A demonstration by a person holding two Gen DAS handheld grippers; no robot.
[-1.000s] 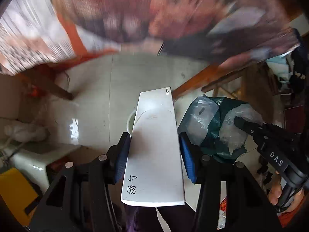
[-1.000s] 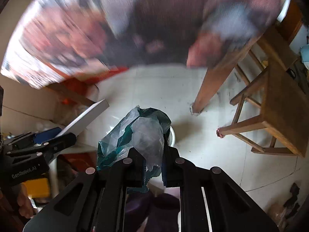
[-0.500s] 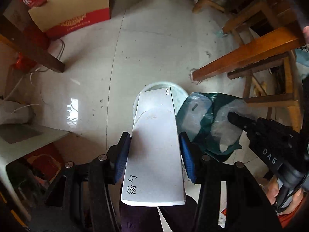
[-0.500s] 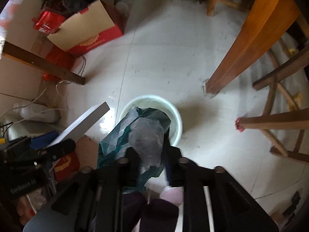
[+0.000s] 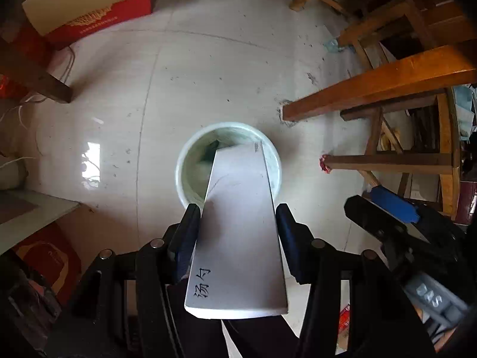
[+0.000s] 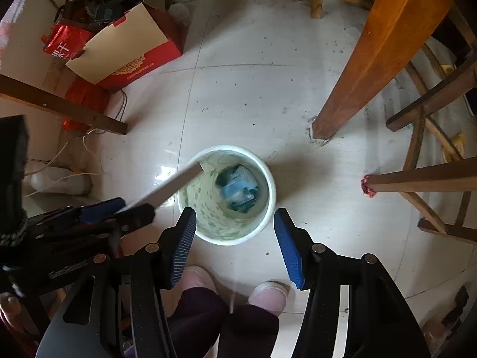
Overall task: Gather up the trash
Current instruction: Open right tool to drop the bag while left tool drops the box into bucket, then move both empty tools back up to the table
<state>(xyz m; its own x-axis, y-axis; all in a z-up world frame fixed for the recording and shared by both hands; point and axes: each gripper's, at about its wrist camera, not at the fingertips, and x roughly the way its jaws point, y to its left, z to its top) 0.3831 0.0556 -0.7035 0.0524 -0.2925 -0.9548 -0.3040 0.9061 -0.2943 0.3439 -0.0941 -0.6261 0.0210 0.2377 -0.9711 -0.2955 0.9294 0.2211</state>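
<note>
A pale round trash bin [image 6: 269, 179] stands on the floor below both grippers. A crumpled green plastic bag [image 6: 238, 192] lies inside it. My right gripper [image 6: 235, 214] hangs over the bin's near rim, its jaws opening with nothing between them. My left gripper [image 5: 237, 208] is shut on a flat white box [image 5: 238, 232] with black characters on it. The box's far end pokes over the bin [image 5: 182, 173]. In the right wrist view the white box [image 6: 170, 188] slants in from the left to the bin's rim.
A thick wooden table leg [image 6: 357, 89] stands to the right of the bin, with chair rungs [image 6: 423, 179] beyond it. A red carton [image 6: 131, 56] and cables [image 6: 74, 149] lie at the far left. The person's shoes [image 6: 268, 292] are just behind the bin.
Both grippers have come down from table height to just above the bin. The right jaws have opened and the green bag has dropped into the bin. The left still grips the white box.
</note>
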